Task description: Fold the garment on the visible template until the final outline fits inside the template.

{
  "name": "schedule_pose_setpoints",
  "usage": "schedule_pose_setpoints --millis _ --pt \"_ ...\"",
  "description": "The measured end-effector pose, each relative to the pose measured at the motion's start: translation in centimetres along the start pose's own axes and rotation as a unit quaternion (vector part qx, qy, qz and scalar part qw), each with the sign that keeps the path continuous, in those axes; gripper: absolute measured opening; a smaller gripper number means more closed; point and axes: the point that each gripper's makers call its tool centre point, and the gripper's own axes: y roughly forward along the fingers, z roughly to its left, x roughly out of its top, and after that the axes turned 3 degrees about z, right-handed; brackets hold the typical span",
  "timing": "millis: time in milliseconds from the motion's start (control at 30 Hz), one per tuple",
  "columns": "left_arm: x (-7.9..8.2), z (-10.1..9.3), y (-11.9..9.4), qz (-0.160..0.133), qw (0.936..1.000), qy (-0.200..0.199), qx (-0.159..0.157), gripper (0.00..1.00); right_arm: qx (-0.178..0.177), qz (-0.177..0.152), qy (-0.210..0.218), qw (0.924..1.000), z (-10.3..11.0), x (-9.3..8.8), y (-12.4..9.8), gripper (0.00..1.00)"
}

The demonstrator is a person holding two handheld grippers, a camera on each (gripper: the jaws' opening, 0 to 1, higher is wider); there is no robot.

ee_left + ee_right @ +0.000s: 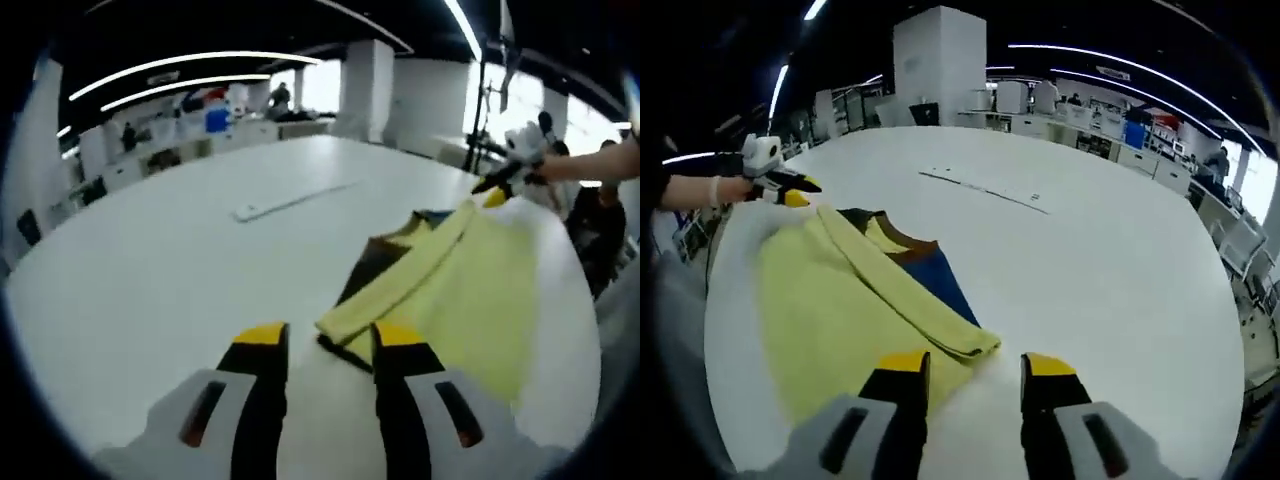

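A yellow garment [480,290] with a dark blue and brown panel [375,262] lies flat on the white table [150,260]. A long yellow sleeve [400,275] is folded across it, and its cuff [340,325] ends just ahead of my left gripper [331,338], which is open. In the right gripper view the same garment [830,310] shows its blue panel [935,275], and the cuff [965,345] lies just beyond my open right gripper [975,368]. Each view shows the other gripper at the garment's far end, the right gripper [500,185] and the left gripper [790,190], both hand-held.
A thin pale strip [290,203] lies on the table past the garment, also visible as the strip [985,187]. The table edge [590,330] runs close to the garment's yellow side. People stand beyond that edge [600,215]. Desks and a white pillar [935,60] fill the background.
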Motion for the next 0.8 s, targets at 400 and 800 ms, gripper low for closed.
schedule_pose_setpoints --millis 400,800 --pt "-0.8 -0.6 0.5 0.066 0.9727 0.222 -0.020 0.28 0.008 0.068 -0.251 0.9656 0.8 -0.5 0.8 0.24" --pt "-1.7 -1.7 1.1 0.097 0.9356 0.339 -0.024 0.19 0.020 0.100 -0.351 0.9308 0.8 -0.9 2.3 0.20"
